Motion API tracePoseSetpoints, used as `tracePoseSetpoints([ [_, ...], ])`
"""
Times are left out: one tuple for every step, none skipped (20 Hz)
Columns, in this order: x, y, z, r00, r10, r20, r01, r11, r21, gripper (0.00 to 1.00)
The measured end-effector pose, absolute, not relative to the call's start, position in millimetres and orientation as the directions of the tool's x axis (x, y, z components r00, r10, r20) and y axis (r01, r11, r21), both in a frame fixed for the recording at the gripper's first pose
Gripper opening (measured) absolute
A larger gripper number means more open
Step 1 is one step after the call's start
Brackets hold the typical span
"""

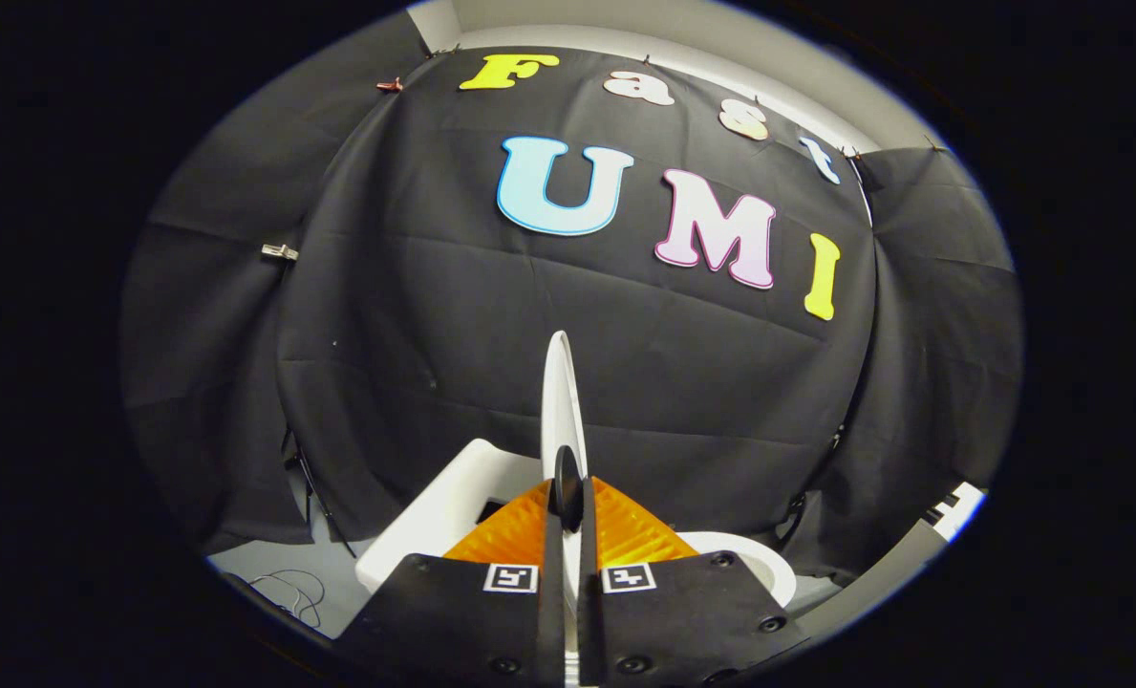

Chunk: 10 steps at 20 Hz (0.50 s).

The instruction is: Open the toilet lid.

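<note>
Pinching the raised lid (562, 401) edge-on, the gripper (568, 492) is clamped on it; its fingers hide much of the bowl (754, 559) beyond.

white toilet lid (560, 392), black cloth wall (415, 315)

Loose cable (286, 588) on grey floor (262, 559)

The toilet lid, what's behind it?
The lid stands up on its edge, pinched between the gripper fingers. Behind it hangs the black cloth wall. The white tank sits to one side. What's straight behind the lid's thin edge is covered.
</note>
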<state>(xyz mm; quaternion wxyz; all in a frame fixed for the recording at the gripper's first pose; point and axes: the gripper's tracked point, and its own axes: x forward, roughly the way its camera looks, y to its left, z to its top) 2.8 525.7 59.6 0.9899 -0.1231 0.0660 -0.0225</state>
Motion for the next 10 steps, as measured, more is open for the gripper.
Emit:
tracePoseSetpoints([
  [0,528,56,0.988,-0.053,-0.146,0.017,0.971,-0.237,0.12],
  [1,528,52,0.986,-0.044,-0.159,0.007,0.973,-0.232,0.15],
  [1,530,50,0.985,-0.031,-0.169,-0.009,0.973,-0.23,0.19],
  [0,535,52,0.985,-0.008,-0.174,-0.032,0.974,-0.225,0.25],
  [-4,539,56,0.986,0.014,-0.166,-0.051,0.975,-0.217,0.44],
  [-4,542,56,0.986,0.027,-0.164,-0.062,0.974,-0.217,0.62],
  [-1,544,58,0.986,0.032,-0.161,-0.068,0.972,-0.225,0.81],
  [-3,542,57,0.987,0.031,-0.158,-0.068,0.969,-0.237,1.0],
  [-4,541,58,0.987,0.031,-0.156,-0.069,0.968,-0.241,0.99],
  [-4,542,59,0.988,0.035,-0.152,-0.071,0.968,-0.239,0.99],
])
